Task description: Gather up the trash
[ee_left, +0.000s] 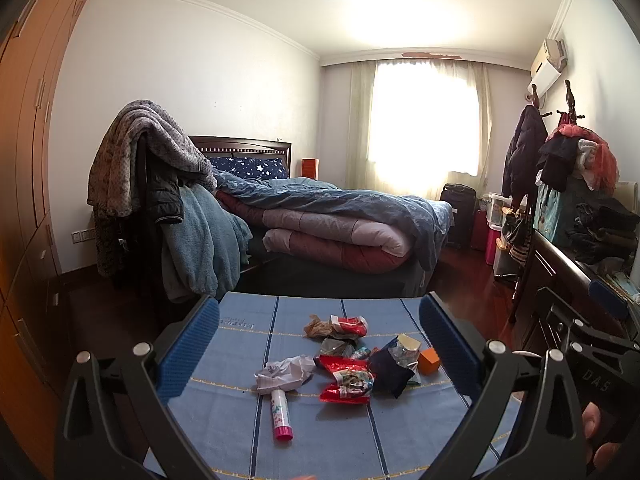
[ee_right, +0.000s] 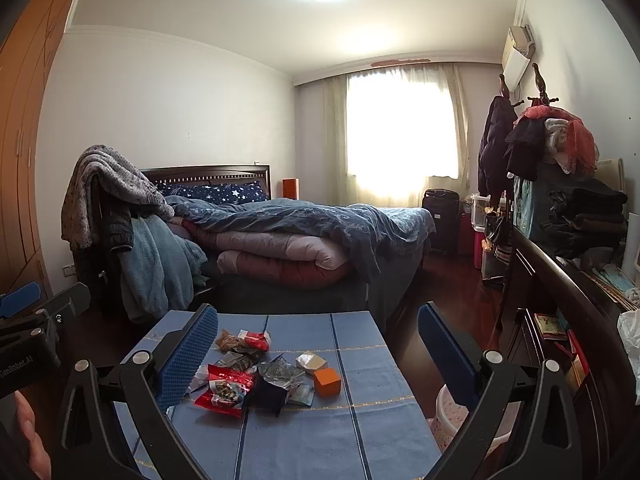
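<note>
A heap of trash lies on a blue-clothed table: a red snack wrapper, crumpled white paper, a dark blue pouch, a brown and red wrapper, an orange cube and a pink-capped glue stick. My left gripper is open above the table, its blue pads either side of the heap. My right gripper is open, the heap by its left pad. Neither holds anything.
A pinkish bin stands on the floor right of the table. A bed with quilts lies beyond, a chair draped with clothes at left, a dark dresser along the right wall, a wardrobe at left.
</note>
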The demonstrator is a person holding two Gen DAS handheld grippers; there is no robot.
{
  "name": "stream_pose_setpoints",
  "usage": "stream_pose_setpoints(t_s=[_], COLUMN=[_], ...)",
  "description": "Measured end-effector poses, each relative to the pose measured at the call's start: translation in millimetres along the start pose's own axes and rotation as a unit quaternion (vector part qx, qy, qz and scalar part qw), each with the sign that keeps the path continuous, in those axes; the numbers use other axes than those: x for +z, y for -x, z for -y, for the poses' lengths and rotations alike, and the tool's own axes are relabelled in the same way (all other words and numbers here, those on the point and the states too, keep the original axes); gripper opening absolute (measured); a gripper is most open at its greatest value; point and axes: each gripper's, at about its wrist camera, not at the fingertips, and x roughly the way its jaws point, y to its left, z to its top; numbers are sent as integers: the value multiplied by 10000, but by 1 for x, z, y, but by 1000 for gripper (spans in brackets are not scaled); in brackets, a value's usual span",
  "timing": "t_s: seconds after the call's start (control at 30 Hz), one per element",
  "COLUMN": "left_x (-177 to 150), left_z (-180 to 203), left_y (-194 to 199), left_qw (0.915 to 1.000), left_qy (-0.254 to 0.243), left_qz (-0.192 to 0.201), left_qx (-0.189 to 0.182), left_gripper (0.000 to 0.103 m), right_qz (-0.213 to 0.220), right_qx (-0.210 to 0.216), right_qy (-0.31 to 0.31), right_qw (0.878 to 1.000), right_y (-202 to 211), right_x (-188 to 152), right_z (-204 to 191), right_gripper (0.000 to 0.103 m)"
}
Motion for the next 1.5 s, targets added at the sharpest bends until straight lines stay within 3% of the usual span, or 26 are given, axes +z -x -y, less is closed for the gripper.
stream_pose_setpoints(t_s=[0.67,1.2,1.37,1.5], left_x=[-3,-13,-32,-64], left_z=[2,-5,-22,-42], left_y=[-2,-20,-38,-66], left_qw=[10000,9995,9976,9906], left_qy=[-9,-26,11,31], left_qz=[-95,-324,-650,-1292], left_qx=[8,34,249,450], left_gripper=[100,100,100,100], right_qz=[-99,-467,-760,-1103], right_qx=[37,107,129,165], right_qy=[-61,-39,21,121], right_qw=[9999,9988,9970,9937], right_y=[-4,-26,-38,-50], right_x=[-7,-18,-30,-49], right_z=[2,2,-1,-4], right_gripper=[99,99,99,99])
